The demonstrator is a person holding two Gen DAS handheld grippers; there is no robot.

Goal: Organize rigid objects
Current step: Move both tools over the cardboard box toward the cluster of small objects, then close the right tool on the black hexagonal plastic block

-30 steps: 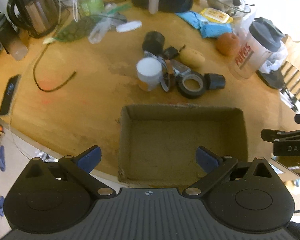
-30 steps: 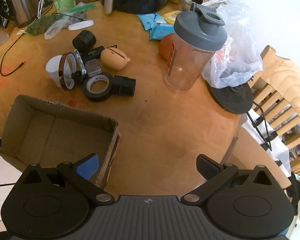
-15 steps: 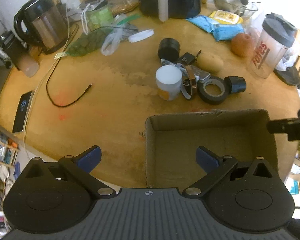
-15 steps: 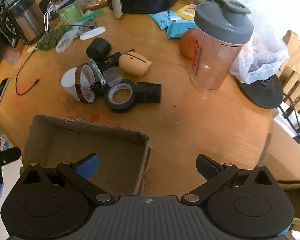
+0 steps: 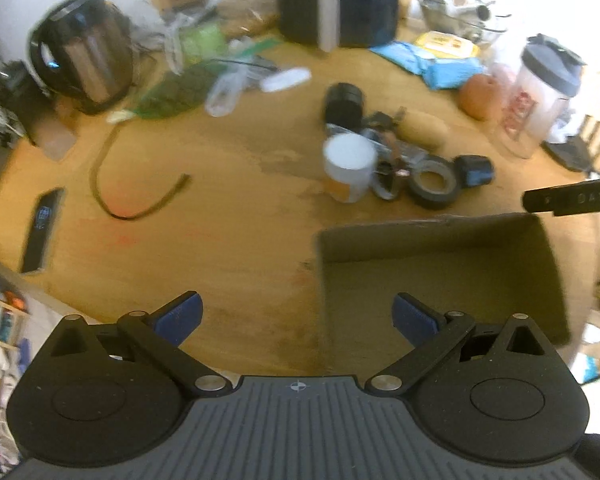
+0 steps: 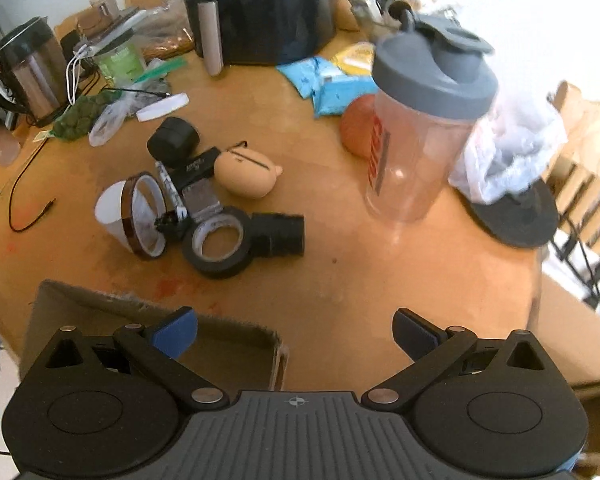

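Swinging left, your left gripper (image 5: 296, 316) now looks past the cardboard box (image 5: 440, 240), which stays empty at the desk's (image 6: 360, 280) near edge. Your right gripper (image 6: 294, 330) moves up toward the pile around the black tape roll (image 6: 219, 242) mid-desk. Both jaws are wide, holding nothing.

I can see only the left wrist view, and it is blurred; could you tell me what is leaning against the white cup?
Observer: An amber tape ring stands on edge against the cup, on the side toward the black tape.
Operator: Thank you. I see only the tip of the right gripper; is it holding anything?
Observer: No. The right gripper has its jaws open and empty, above the table by the box corner.
Operator: And what lies beyond the shaker?
Observer: A white plastic bag sits on a black mat beside the shaker.
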